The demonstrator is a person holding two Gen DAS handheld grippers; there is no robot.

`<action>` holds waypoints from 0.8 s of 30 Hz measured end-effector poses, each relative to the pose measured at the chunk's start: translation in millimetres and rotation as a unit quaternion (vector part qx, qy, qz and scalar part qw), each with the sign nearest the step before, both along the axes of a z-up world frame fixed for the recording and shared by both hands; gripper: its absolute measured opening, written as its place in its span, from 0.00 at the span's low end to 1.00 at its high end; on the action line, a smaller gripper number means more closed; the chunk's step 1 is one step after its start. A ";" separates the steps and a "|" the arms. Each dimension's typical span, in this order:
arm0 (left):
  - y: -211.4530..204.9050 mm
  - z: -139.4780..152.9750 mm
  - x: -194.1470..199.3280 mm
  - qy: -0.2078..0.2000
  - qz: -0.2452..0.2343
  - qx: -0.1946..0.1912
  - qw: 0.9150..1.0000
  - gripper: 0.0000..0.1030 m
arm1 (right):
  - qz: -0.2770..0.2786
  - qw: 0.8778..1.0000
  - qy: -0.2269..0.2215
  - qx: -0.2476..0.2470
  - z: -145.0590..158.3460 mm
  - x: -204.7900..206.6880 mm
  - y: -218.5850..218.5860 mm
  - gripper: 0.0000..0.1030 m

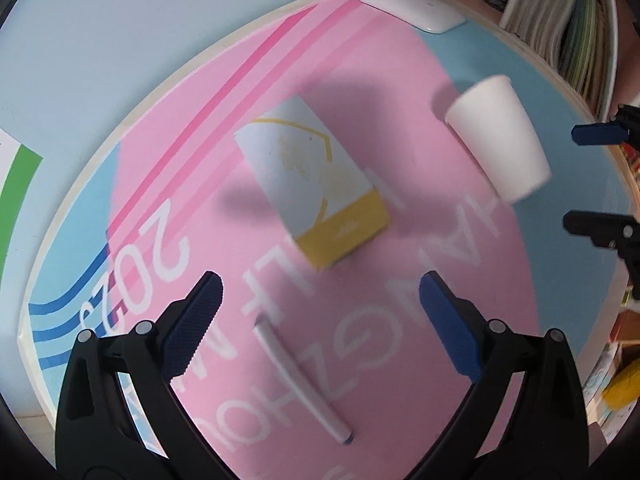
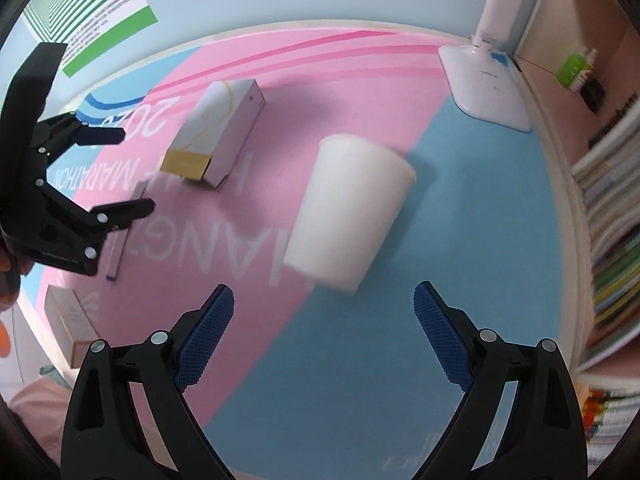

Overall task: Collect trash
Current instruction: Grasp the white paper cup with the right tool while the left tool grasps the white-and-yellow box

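Note:
A white paper cup stands upside down on the pink and blue desk mat, just ahead of my open, empty right gripper. It also shows in the left wrist view. A white and yellow carton lies on the mat ahead of my open, empty left gripper; it also shows in the right wrist view. A white pen lies between the left fingers, below them. The left gripper shows at the left of the right wrist view.
A white lamp base stands at the mat's far right corner. Books line a shelf along the right. A second small carton lies at the mat's left edge. A wall runs behind the desk.

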State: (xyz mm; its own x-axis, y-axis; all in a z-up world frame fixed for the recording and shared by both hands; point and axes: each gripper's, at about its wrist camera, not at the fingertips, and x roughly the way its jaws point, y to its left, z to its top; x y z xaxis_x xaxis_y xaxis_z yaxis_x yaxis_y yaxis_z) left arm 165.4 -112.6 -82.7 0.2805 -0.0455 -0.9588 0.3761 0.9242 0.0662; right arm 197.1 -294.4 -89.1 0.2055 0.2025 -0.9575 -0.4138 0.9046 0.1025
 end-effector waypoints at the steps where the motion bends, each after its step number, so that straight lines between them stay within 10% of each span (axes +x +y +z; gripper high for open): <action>1: -1.9 -2.4 5.1 0.003 0.005 0.000 1.000 0.94 | 0.002 1.000 0.003 0.002 -2.2 5.0 1.3 0.88; 11: -9.7 -25.5 45.3 0.026 0.041 0.006 0.999 0.94 | 0.004 0.999 0.037 -0.002 -31.0 41.7 4.5 0.87; 24: -1.5 -43.9 72.1 0.050 0.065 -0.015 0.997 0.65 | 0.000 0.997 0.071 0.022 -48.4 58.7 2.8 0.64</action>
